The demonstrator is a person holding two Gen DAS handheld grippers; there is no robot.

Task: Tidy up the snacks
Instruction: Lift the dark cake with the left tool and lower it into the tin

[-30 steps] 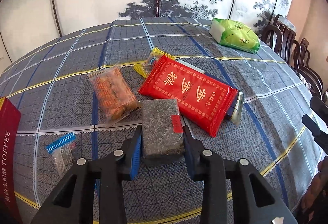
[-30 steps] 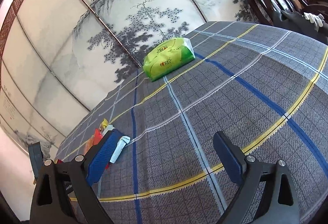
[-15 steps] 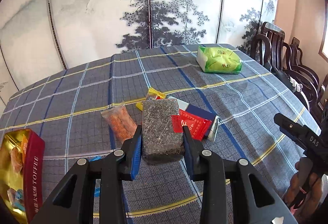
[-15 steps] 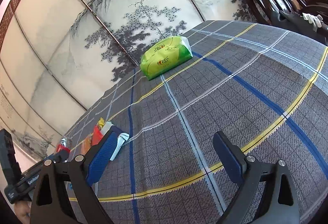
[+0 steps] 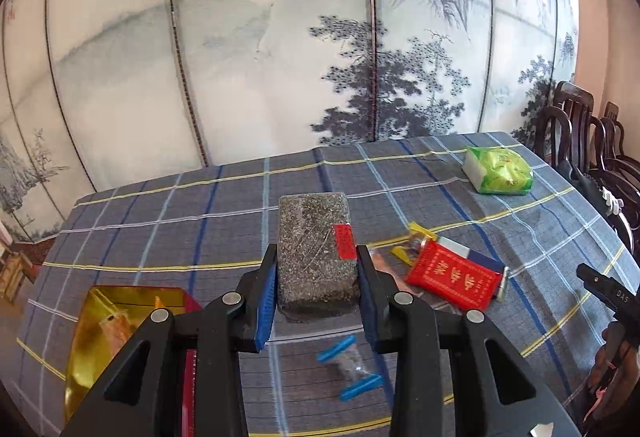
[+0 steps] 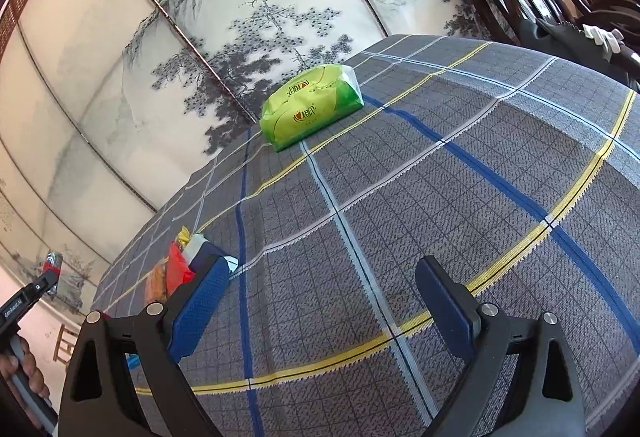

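My left gripper [image 5: 316, 277] is shut on a dark speckled snack block [image 5: 314, 249] with a red sticker and holds it well above the table. Below it to the left stands an open gold-lined red toffee tin [image 5: 116, 321]. A red packet with gold characters [image 5: 454, 279] lies on other packets at the right. A small clear sachet with blue ends [image 5: 350, 369] lies under the gripper. My right gripper [image 6: 320, 301] is open and empty, low over the tablecloth. The snack pile [image 6: 176, 265] shows at its left.
A green tissue pack [image 5: 500, 171] lies at the table's far right; it also shows in the right wrist view [image 6: 310, 107]. Dark wooden chairs [image 5: 580, 141] stand beyond the right edge. A painted folding screen [image 5: 280, 57] backs the round table with its checked cloth [image 6: 440, 177].
My left gripper has lifted the dark block high off the table and swung left, so the toffee tin comes into view. The right gripper has stayed open and almost still.
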